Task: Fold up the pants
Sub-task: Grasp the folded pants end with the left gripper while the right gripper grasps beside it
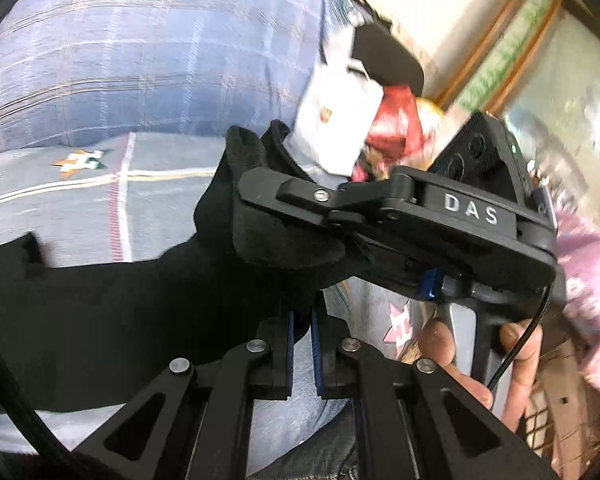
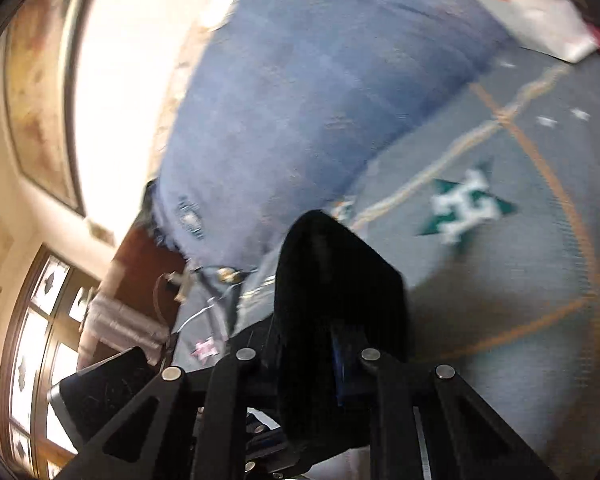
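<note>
The black pants (image 1: pixel 112 312) hang stretched between both grippers above a grey bedsheet (image 1: pixel 60 208) with star logos. My left gripper (image 1: pixel 302 320) is shut on the pants' edge, blue pads pinching the cloth. The other hand-held gripper (image 1: pixel 284 200), marked DAS, shows in the left wrist view, clamping a bunched corner of the pants. In the right wrist view my right gripper (image 2: pixel 336 344) is shut on a fold of the black pants (image 2: pixel 332 280) that stands up between its fingers.
A blue plaid pillow (image 1: pixel 140 52) lies at the head of the bed, also in the right wrist view (image 2: pixel 300 100). White, red and black items (image 1: pixel 340 120) lie beside it. A pink cloth (image 1: pixel 584 272) sits at right. Wall and wood-framed windows (image 2: pixel 40 340) surround the bed.
</note>
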